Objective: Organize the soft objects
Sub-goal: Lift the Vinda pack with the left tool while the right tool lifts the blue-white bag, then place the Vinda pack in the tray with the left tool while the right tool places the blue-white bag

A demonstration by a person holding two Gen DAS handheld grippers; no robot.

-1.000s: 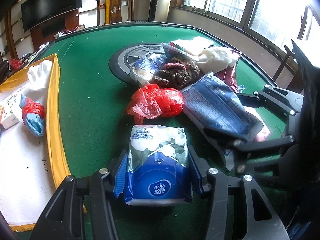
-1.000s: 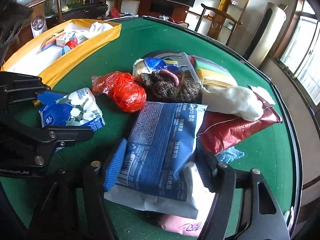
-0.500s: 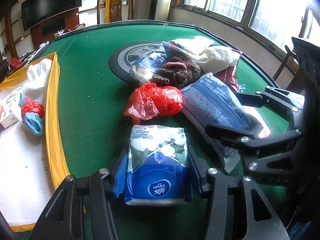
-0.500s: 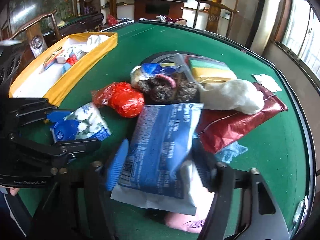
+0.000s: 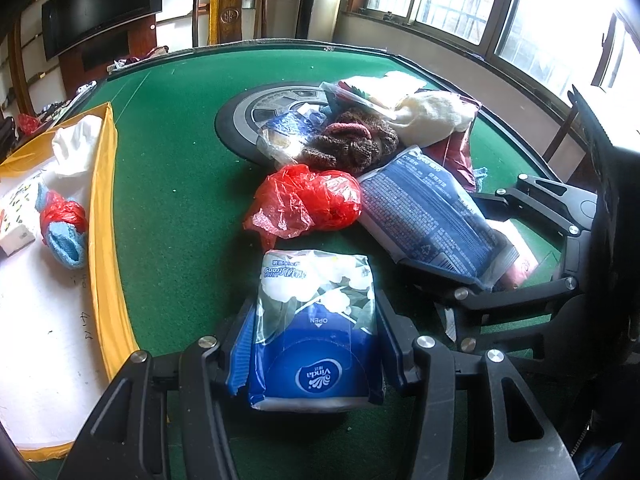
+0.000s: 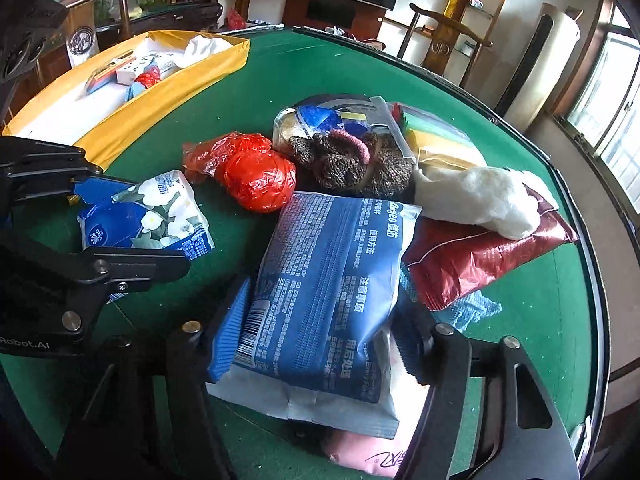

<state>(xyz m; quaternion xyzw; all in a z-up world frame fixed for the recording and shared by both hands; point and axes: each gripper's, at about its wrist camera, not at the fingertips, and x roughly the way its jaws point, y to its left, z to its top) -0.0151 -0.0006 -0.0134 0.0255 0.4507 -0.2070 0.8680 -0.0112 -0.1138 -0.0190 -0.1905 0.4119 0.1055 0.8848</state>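
Observation:
My left gripper (image 5: 314,308) is shut on a blue and white tissue pack (image 5: 316,320), which rests on the green table (image 5: 172,160). The same pack shows at the left of the right wrist view (image 6: 144,220). My right gripper (image 6: 324,300) has a dark blue wipes packet (image 6: 332,264) between its jaws. They are closing and both pads press the packet's sides. A crumpled red plastic bag (image 5: 308,200) lies just beyond the tissue pack. Behind it sit a brown knitted piece (image 5: 352,144) and a white cloth (image 5: 432,116).
A yellow-rimmed tray (image 5: 102,200) at the left holds a blue sock with a red bag, a white cloth and small boxes. A dark red foil bag (image 6: 488,256), a light blue cloth (image 6: 476,308) and a pink item (image 6: 360,452) lie by the packet. A round disc (image 5: 256,116) marks the table's middle.
The right gripper and its blue packet shifted and tilted briefly, then came back to nearly the same place. The left gripper and tissue pack have not moved.

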